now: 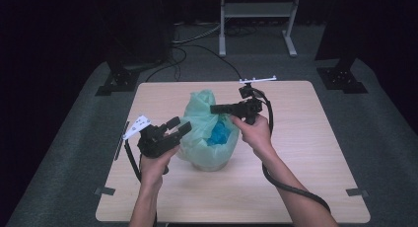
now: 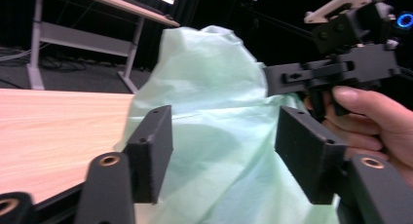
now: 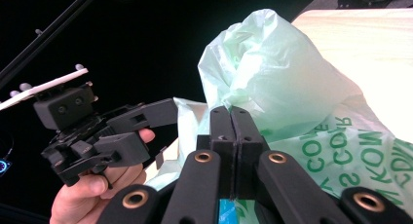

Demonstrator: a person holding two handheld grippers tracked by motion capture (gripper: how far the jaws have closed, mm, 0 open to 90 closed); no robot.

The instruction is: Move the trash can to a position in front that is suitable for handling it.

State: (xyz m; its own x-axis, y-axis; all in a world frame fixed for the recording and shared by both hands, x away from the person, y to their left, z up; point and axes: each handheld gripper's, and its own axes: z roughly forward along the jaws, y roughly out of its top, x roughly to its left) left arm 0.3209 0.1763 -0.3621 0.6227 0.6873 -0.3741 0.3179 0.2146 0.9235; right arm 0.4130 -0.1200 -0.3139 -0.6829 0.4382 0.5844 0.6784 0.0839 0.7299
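While right fingers pinch bag; left's wide.

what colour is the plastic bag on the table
Pale, see-through green, with darker green printed letters on the bag; the right gripper view shows it best.

**Concealed, Cropped and Illegible Items**

The container beneath the green bag is wrapped by the film; its kind cannot be determined. The blue content is glimpsed through the bag mouth; its identity is not resolved. In the right gripper view, the printed lettering on the bag is cropped at 3 o'clock and left unreadable, and whether film is pinched between the closed jaws is obscured. In the left gripper view, the bag's base is cut off at 6 o'clock.
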